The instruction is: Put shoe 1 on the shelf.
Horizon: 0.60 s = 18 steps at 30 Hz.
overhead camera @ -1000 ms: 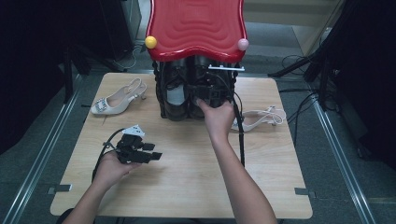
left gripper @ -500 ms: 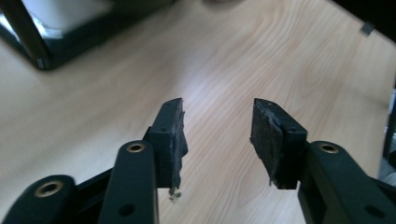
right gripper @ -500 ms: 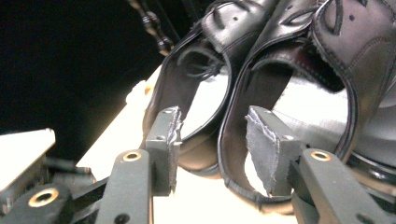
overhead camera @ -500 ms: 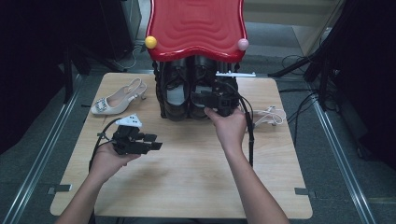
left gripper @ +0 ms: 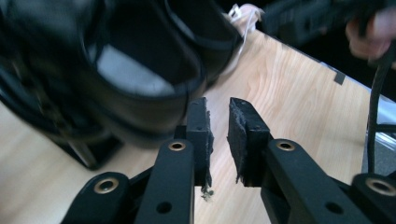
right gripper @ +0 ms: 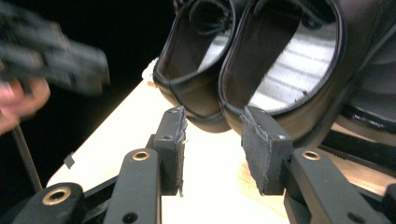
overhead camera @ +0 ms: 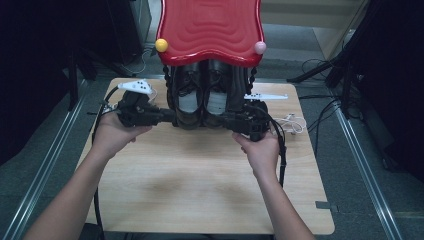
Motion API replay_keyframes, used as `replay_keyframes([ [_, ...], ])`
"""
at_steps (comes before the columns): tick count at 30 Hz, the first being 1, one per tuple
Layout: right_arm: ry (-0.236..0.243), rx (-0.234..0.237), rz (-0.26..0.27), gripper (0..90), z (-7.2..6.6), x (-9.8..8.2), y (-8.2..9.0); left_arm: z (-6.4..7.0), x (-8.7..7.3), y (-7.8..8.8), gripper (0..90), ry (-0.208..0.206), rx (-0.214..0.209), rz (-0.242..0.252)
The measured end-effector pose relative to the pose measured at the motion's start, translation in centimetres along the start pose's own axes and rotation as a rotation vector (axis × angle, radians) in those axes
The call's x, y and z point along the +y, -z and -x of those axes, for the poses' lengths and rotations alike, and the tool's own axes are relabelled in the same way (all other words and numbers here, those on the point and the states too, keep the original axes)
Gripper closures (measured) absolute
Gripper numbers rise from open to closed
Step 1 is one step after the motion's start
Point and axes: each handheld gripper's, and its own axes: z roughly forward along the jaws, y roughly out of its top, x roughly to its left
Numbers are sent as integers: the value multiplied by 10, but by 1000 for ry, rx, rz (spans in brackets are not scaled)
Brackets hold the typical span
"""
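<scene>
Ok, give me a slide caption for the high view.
Two tools reach for black shoes under a red shelf.

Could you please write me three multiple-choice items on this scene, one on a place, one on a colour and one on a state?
1. Where do the black shoes stand?
A. On the rack under the red top
B. On the floor beside the table
C. At the near edge of the table

2. What colour is the ball at the left front corner of the red top?
A. Green
B. Yellow
C. Blue

3. How does the left claw stand?
A. Clamped on a shoe heel
B. Holding a cable
C. Holding nothing, a gap between its pads

Answers:
1. A: the high view shows the pair on the rack, below the red top.
2. B: the ball is yellow; the right one is pink.
3. C: the left gripper view shows bare table between the pads, beside the shoe.
</scene>
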Motion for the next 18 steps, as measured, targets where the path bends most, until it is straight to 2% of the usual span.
replay_keyframes([
  [5,78,-16,-10,628,3,-15,-1,-2,42,-2,811,-52,11,-11],
  [7,101,-12,-18,635,4,-22,-3,-5,57,-4,824,-58,16,-17],
  [8,104,-14,-22,645,5,-25,-4,-7,67,-5,830,-50,3,-13],
  [12,104,1,-42,669,10,-36,-10,-11,92,-6,858,-50,10,-2],
  [16,63,18,-37,733,17,-42,-16,-16,116,-6,880,-41,17,17],
  [18,68,10,-33,771,20,-44,-20,-17,129,-7,886,-38,19,23],
])
